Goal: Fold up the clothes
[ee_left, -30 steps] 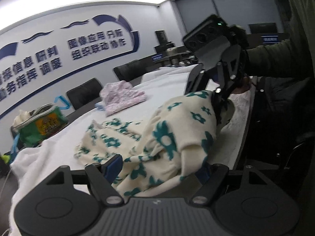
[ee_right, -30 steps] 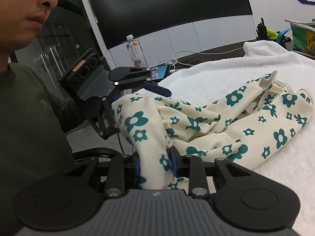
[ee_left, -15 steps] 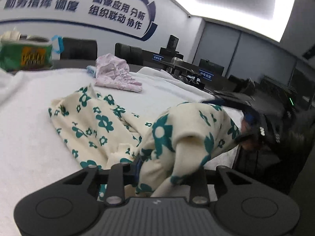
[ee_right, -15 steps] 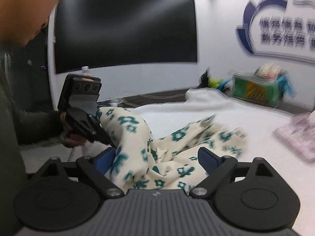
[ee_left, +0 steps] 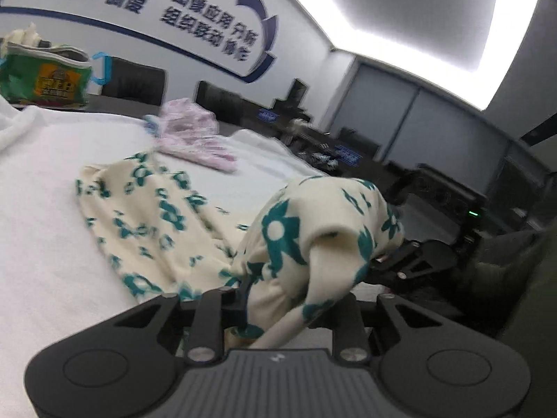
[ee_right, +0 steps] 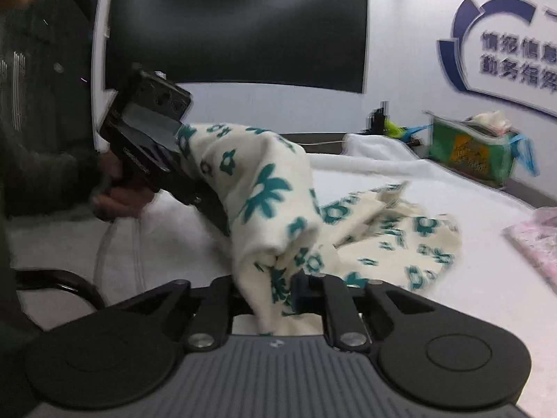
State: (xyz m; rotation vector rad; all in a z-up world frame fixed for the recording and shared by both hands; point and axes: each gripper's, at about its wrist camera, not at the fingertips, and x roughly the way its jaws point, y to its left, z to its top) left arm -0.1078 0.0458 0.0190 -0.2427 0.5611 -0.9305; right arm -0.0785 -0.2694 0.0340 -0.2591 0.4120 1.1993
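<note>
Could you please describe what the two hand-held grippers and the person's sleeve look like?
Each hand-held gripper, left and right, is matte black plastic with a ribbed grey base, round side discs and silver pivot screws; the right's pad is blue. The person's sleeve is dark olive fabric.

Two hand-held grippers: left hand-held gripper [ee_left: 278, 306], right hand-held gripper [ee_right: 275, 292]; one floral garment [ee_left: 167, 216]; one pink garment [ee_left: 195, 139]; one green bag [ee_left: 45, 76].

Garment [ee_left: 149, 216] on the table [ee_left: 41, 244], bag [ee_left: 45, 76] behind

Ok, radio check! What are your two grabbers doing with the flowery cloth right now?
Left gripper closing on flowery cloth. Right gripper closing on its other bunch. Pink garment lies clear beyond.
</note>
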